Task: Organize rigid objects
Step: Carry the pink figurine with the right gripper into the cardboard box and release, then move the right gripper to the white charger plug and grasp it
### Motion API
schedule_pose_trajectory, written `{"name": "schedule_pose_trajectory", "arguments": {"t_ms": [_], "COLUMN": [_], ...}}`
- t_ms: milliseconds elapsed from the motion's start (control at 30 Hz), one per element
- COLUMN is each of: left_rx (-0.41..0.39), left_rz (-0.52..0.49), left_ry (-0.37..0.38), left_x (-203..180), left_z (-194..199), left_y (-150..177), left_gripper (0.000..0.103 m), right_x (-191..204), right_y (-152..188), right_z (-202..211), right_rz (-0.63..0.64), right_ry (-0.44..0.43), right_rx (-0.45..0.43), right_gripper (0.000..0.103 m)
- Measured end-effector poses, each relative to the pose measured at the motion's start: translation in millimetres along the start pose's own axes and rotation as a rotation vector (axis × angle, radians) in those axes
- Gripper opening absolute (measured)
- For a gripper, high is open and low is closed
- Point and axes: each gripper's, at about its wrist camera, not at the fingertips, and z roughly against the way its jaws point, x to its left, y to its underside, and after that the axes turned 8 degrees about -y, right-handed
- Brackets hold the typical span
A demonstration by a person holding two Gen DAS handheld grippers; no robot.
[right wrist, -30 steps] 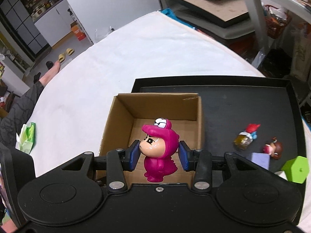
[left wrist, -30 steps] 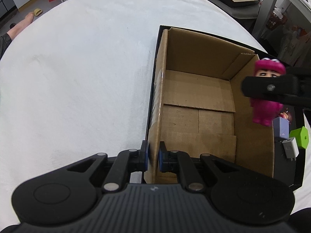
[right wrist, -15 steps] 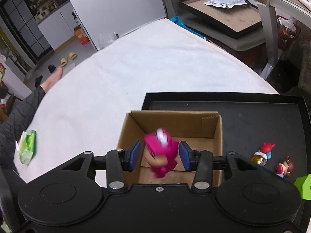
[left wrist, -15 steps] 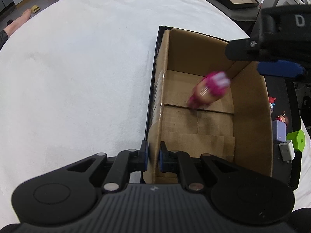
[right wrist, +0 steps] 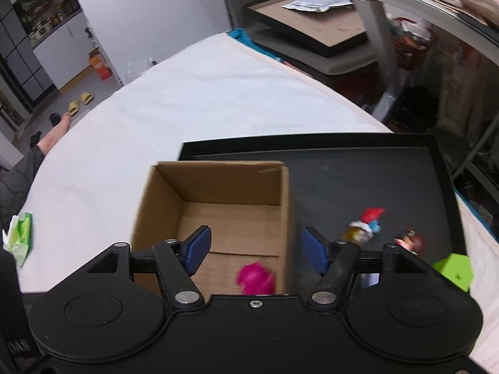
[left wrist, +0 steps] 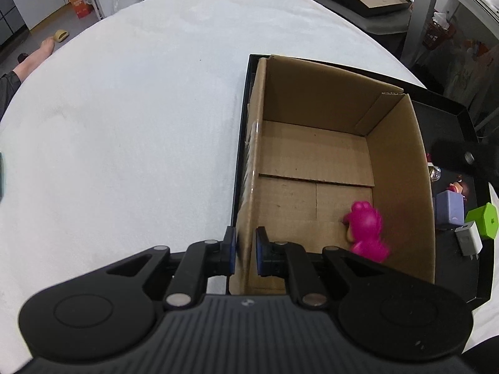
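We see the pink figurine [left wrist: 366, 230] lying toppled on the floor of the cardboard box [left wrist: 315, 103], in the near right corner, tight against the right wall; it is glossy magenta plastic, rounded and stubby, a little blurred, with a sliver of pale face showing on its left side. The box is open-topped, plain brown, its bottom flaps meeting in visible seams, and it sits at the left end of the black tray [right wrist: 368, 168] on the white surface [left wrist: 124, 124]. Our left gripper [left wrist: 244, 251] has its blue-padded fingers pinched narrow on the box's near left wall, one pad outside and one inside. Our right gripper [right wrist: 255, 251] hangs above the box's near right corner, its fingers having just been spreading, now standing well apart with nothing between them, the figurine lying below. Over on the tray's right end we spot a red-capped small figure [right wrist: 363, 226], a brown-haired small figure [right wrist: 411, 243], a lilac block [left wrist: 449, 207], a green block [left wrist: 483, 224] and a white charger [left wrist: 467, 240].
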Motion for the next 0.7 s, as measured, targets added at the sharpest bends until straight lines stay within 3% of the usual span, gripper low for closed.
{"name": "schedule_pose_trajectory", "arguments": {"t_ms": [133,233,333,433,700], "left_rx": [0.002,0.009,0.000,-0.007,-0.013], "left_rz": [0.008,0.014,0.005,0.018,0.019], "left_ry": [-0.014,-0.022,-0.028,-0.042,-0.066], "left_x": [-4,-6,-10,-12,-21], "left_z": [5,6,11,14,19], "left_y": [2,2,2,1,4], "left_gripper": [0.014,0.024,0.052,0.061,0.067], "right_x": [-18,-33,-49,-62,-101], "right_y": [12,21,30,37,53], "right_z": [7,10,11,14,17], "right_rz": [-0.039,-0.064,-0.089,-0.097,-0.123], "right_ry": [0.023,0.046,0.065,0.082,0.130], "right_rx": [-0.011,-0.010,0.004,0.011,0.060], "right_gripper": [0.068,0.069,0.071,0.074,0.075]}}
